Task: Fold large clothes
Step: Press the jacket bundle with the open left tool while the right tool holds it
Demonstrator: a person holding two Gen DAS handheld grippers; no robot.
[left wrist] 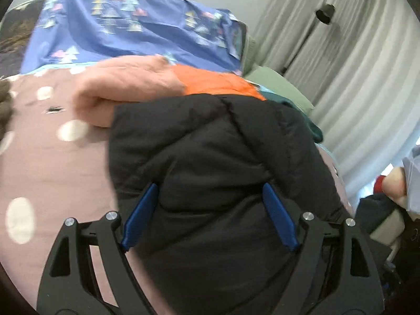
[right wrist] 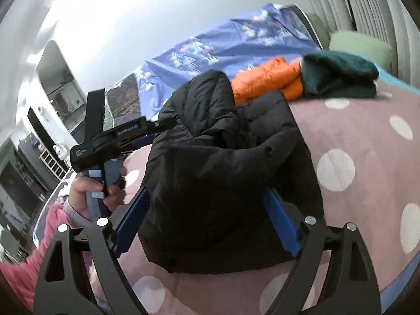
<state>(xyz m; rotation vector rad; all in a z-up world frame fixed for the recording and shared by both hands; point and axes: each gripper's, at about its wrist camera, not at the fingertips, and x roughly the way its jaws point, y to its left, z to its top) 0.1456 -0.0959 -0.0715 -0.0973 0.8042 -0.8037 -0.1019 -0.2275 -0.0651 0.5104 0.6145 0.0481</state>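
A black puffer jacket (left wrist: 210, 157) lies bunched on a pink bedspread with white dots (left wrist: 47, 162). My left gripper (left wrist: 210, 191) is open, its blue fingers (left wrist: 143, 215) straddling the jacket's padding. In the right wrist view the jacket (right wrist: 223, 170) is partly folded, one part raised. My right gripper (right wrist: 207, 199) is open, with its blue fingers (right wrist: 283, 223) on both sides of the jacket's near fold. The left gripper tool (right wrist: 147, 137) shows there at the jacket's left side, held by a hand.
Folded clothes lie behind the jacket: a pink one (left wrist: 126, 84), an orange puffer (right wrist: 267, 78) and a dark green one (right wrist: 341, 76). A blue patterned cover (left wrist: 126, 29) drapes the headboard. Green pillows (right wrist: 359, 44) and grey curtains (left wrist: 354, 65) are at the right.
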